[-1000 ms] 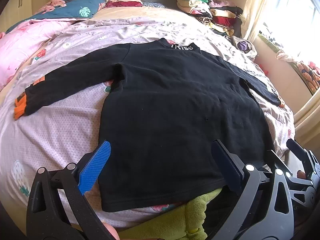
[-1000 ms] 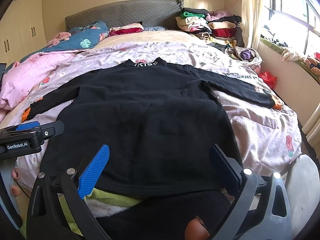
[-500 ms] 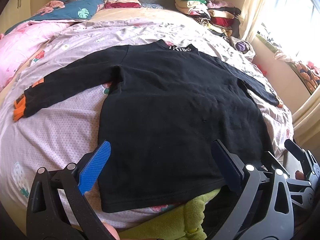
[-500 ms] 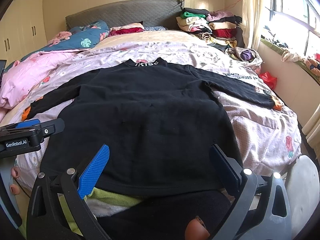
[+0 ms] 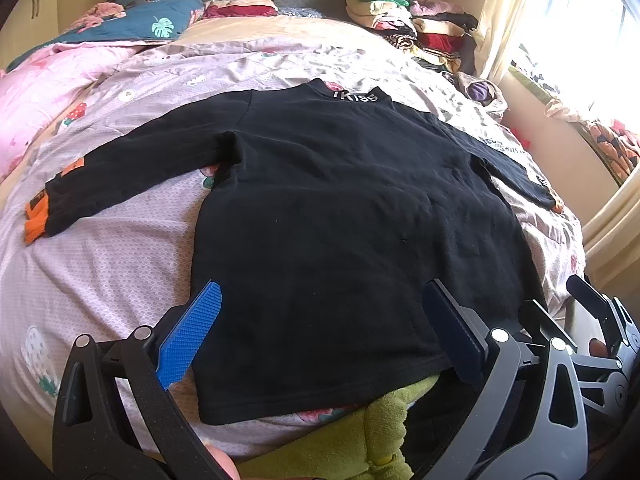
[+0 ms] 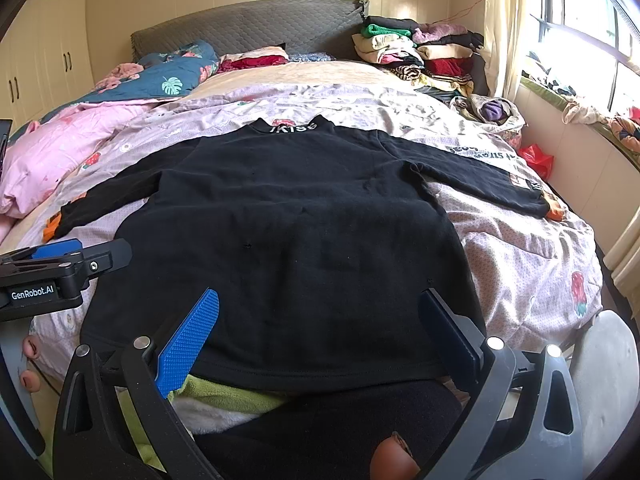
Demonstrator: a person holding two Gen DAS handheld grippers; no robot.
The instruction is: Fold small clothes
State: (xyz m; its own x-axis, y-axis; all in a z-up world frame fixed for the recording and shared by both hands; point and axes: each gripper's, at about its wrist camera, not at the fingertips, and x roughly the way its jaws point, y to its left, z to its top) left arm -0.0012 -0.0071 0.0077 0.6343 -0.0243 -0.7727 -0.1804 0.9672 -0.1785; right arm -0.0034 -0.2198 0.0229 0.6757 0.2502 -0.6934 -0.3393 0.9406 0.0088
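Black long-sleeved top (image 5: 340,220) flat on bed quilt (image 5: 112,248), sleeves spread (collar at far end). Left gripper (image 5: 320,332) and right gripper (image 6: 316,328): jaws wide apart, empty, above hem

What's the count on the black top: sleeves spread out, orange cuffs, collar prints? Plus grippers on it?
Sleeves of the black top spread flat: 2
Orange cuffs: 2
White collar prints: 1
Left gripper and right gripper, both open and holding nothing: 2
Total: 7
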